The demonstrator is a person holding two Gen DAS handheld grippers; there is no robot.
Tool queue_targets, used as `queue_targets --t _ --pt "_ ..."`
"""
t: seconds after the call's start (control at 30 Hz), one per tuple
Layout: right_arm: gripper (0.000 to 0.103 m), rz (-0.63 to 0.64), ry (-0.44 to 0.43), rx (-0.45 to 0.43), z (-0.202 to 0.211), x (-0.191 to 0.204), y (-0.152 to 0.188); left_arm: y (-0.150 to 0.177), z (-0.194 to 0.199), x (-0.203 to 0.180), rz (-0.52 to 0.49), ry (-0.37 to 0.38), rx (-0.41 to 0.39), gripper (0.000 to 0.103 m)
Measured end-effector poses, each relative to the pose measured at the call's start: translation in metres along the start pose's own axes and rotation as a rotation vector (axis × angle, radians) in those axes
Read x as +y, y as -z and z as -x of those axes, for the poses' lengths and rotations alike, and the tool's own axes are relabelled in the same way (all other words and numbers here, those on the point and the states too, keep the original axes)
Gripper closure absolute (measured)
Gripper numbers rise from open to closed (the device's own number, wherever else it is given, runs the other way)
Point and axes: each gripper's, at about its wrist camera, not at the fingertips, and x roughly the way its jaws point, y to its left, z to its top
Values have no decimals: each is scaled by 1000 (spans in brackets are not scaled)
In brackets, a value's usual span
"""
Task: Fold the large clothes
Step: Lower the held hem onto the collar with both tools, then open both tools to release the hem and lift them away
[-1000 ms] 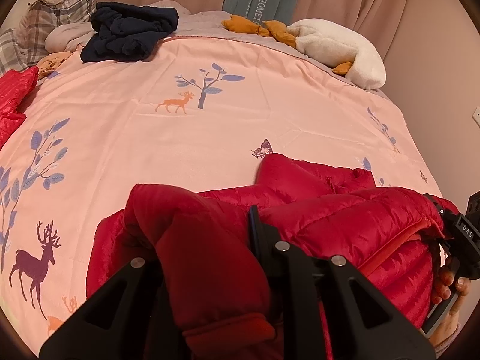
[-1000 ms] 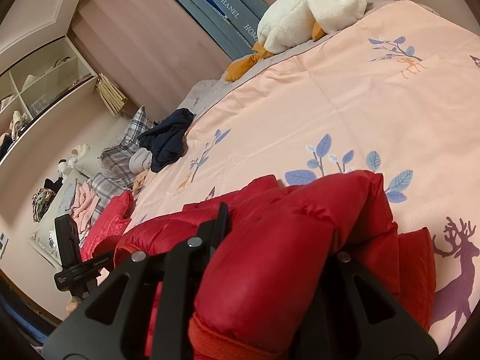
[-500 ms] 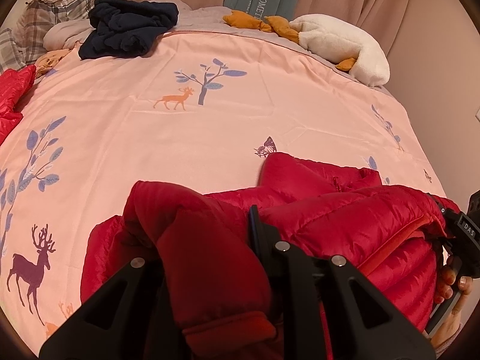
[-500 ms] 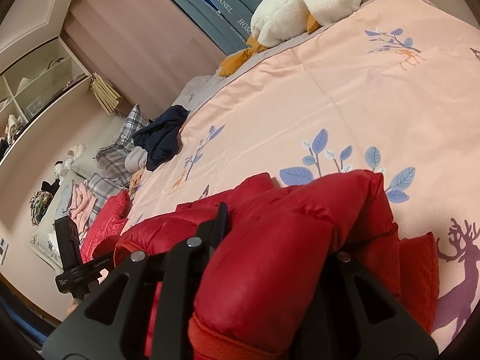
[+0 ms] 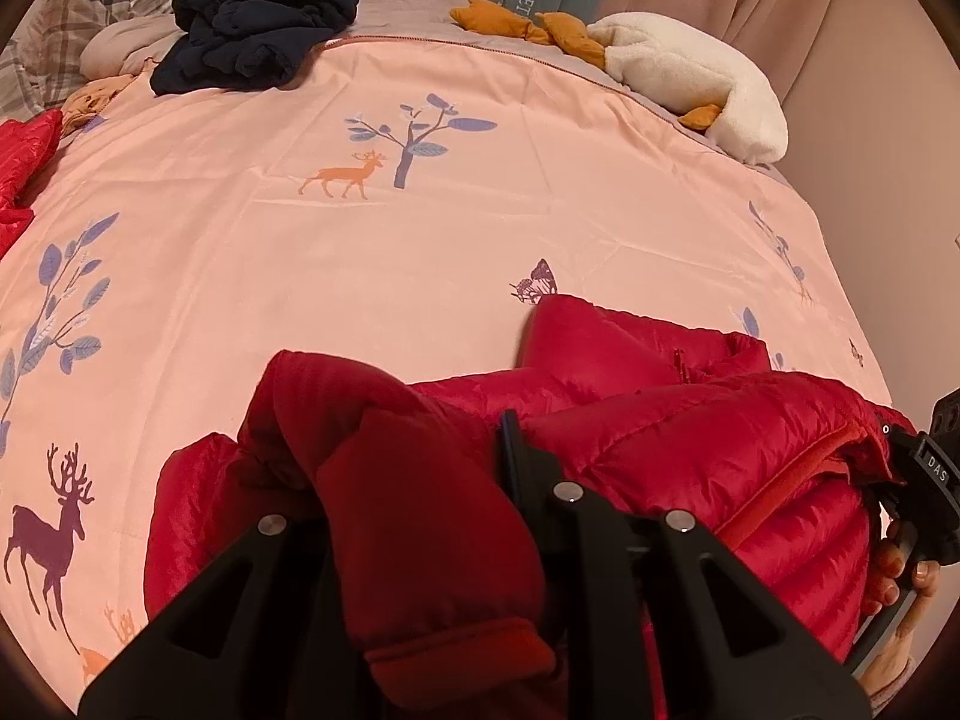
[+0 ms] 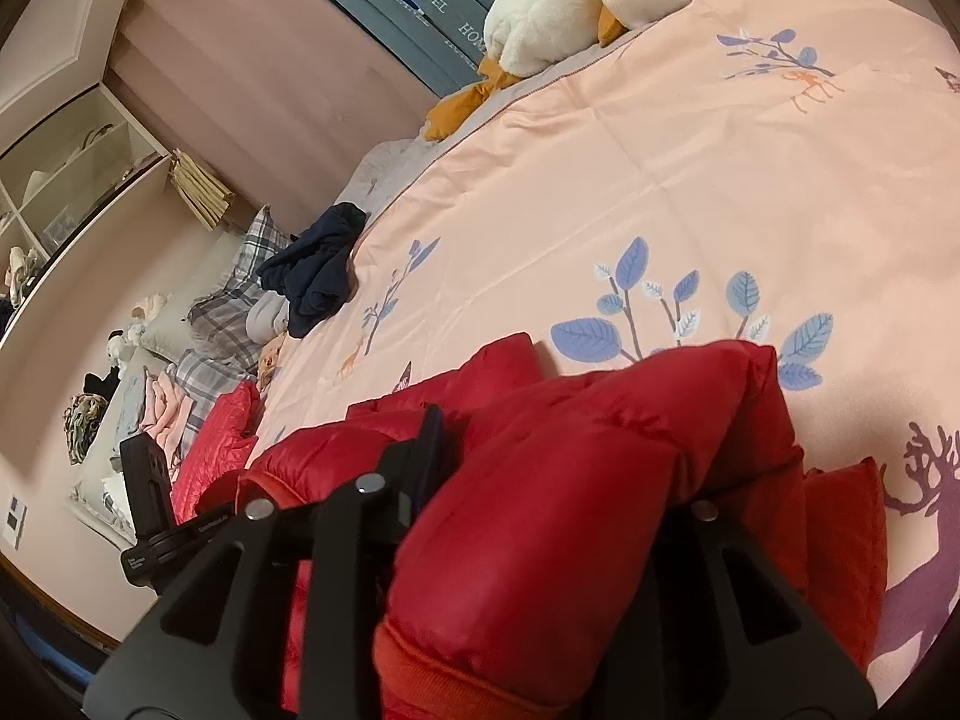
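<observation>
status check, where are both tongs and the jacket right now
Left tongs shut on red puffer jacket. Right tongs shut on it too. Jacket bunched at duvet near edge. Nothing blocking ahead.

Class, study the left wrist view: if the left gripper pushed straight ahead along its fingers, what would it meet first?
The left gripper is already shut on the red down jacket, whose bunched folds lie directly ahead. Beyond them is probably only the pink duvet, though depth is unclear.
</observation>
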Motion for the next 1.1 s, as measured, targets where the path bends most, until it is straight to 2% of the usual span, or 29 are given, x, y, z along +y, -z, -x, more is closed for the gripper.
queue_targets --t 0.53,0.67,0.77,0.83,0.9,0.97,1.1 --pt "66 -33 -28 -13 8 1 1 1 6 -1 21 4 -13 79" --pt "49 -26 -38 -28 14 6 1 1 11 -3 20 7 -24 74" --pt "47 -20 -39 -33 17 9 0 1 14 -4 18 5 -32 72" --pt "46 -23 -40 -34 18 9 0 1 18 -4 24 8 -37 69" --pt "46 -27 -43 -36 19 9 1 2 22 -4 35 19 -42 57" --pt "45 -28 -42 -39 21 8 1 2 27 -4 44 36 -55 49" --pt "42 -36 -44 -47 25 7 2 1 32 -7 41 35 -66 46"
